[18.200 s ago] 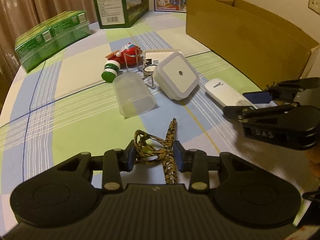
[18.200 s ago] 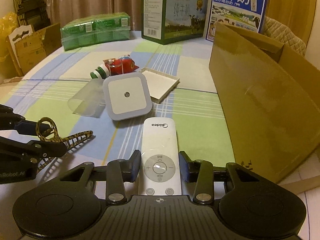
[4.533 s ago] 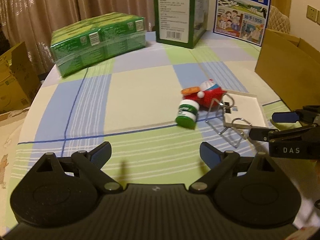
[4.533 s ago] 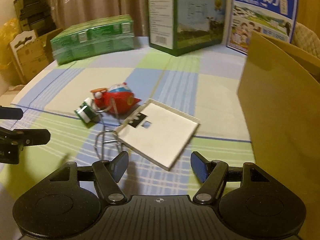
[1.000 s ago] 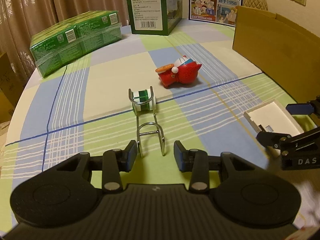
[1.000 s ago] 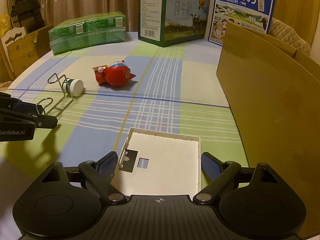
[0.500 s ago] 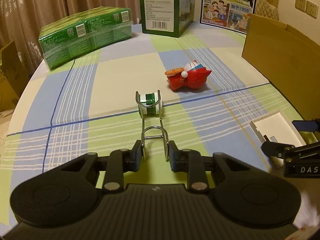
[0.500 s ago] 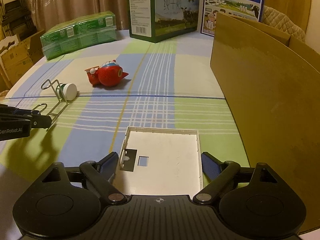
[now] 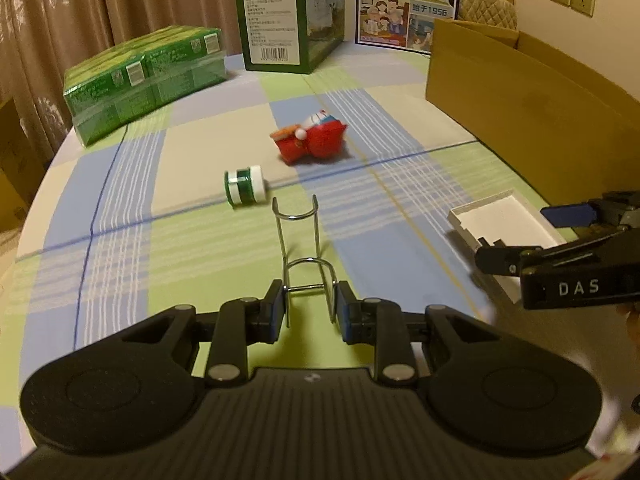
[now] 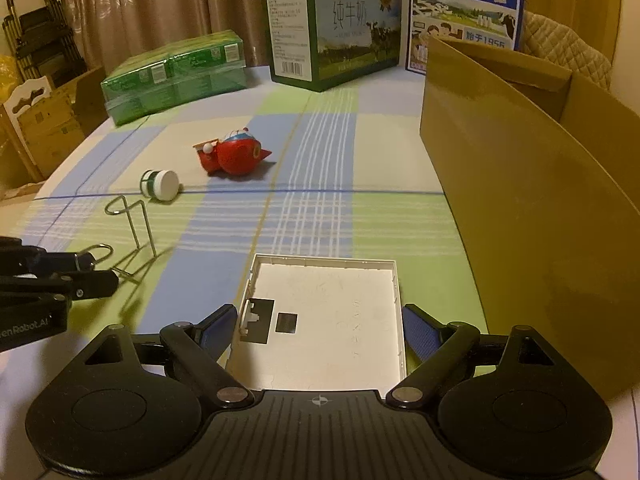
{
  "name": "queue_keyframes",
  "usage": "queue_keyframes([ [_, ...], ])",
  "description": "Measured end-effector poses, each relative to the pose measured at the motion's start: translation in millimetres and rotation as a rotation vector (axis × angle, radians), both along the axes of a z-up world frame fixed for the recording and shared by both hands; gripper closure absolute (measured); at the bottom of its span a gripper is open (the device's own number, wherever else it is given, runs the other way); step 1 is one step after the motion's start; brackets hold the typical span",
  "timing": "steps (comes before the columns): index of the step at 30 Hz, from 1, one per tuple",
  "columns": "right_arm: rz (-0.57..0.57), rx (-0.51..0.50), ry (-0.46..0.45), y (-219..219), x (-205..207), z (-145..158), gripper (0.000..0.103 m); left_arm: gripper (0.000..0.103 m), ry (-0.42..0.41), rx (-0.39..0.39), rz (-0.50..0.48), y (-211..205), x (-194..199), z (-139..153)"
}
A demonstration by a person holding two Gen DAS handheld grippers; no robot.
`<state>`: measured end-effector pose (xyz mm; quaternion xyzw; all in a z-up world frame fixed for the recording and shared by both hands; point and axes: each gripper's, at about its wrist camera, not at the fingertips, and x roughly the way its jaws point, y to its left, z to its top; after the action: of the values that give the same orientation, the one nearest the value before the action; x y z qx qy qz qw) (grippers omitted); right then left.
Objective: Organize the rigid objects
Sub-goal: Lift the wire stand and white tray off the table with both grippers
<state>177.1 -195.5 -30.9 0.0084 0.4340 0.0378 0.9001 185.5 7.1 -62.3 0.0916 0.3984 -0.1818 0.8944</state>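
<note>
My left gripper is shut on a wire metal holder and holds it raised off the tablecloth; the holder also shows in the right wrist view. My right gripper is open, its fingers on either side of a white square tray lid, not closed on it. A small green-and-white bottle lies on its side. A red toy figure lies beyond it. The open cardboard box stands at the right.
A green shrink-wrapped pack, a green milk carton box and a blue milk box stand at the table's far side. The table edge curves at the left, with cardboard boxes on the floor beyond.
My left gripper has closed on the wire holder and lifted it away from the green bottle, which now lies apart to the left. The right gripper stays open around the white lid.
</note>
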Motion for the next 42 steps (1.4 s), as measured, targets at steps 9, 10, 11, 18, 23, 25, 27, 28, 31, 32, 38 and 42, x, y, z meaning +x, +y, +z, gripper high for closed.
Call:
queue_keyframes([
  [9,-0.015,0.018,0.016,-5,-21,1,0.018,0.08,0.021,-0.003,0.02,4,-17,-9],
  [10,-0.012,0.015,0.013,-4,-21,1,0.018,0.08,0.025,-0.005,0.023,4,-16,-10],
  [11,-0.011,0.013,0.012,-4,-21,1,0.018,0.08,0.025,-0.006,0.027,4,-16,-11],
  [18,-0.022,0.029,0.031,-6,-17,-4,0.018,0.072,0.043,-0.03,0.05,5,-8,-14],
  [23,-0.019,0.031,0.032,-5,-17,-4,0.018,0.072,0.026,-0.025,0.063,2,-1,-13],
  [25,-0.021,0.033,0.037,-6,-16,-5,0.018,0.072,0.029,-0.023,0.064,1,-1,-13],
  [27,-0.025,0.034,0.039,-7,-16,-5,0.018,0.072,0.035,-0.019,0.054,1,-2,-13],
  [28,-0.026,0.035,0.038,-7,-16,-5,0.018,0.072,0.036,-0.016,0.052,2,-4,-12],
  [31,-0.025,0.036,0.036,-7,-16,-4,0.018,0.072,0.047,0.0,0.049,3,-7,-13],
  [32,-0.024,0.036,0.036,-7,-16,-4,0.018,0.072,0.05,0.004,0.047,3,-7,-14],
  [38,-0.023,0.033,0.038,-6,-15,-5,0.018,0.072,0.055,0.012,0.056,4,-6,-16],
  [42,-0.025,0.036,0.04,-6,-15,-6,0.018,0.073,0.06,0.003,0.061,4,-2,-18],
])
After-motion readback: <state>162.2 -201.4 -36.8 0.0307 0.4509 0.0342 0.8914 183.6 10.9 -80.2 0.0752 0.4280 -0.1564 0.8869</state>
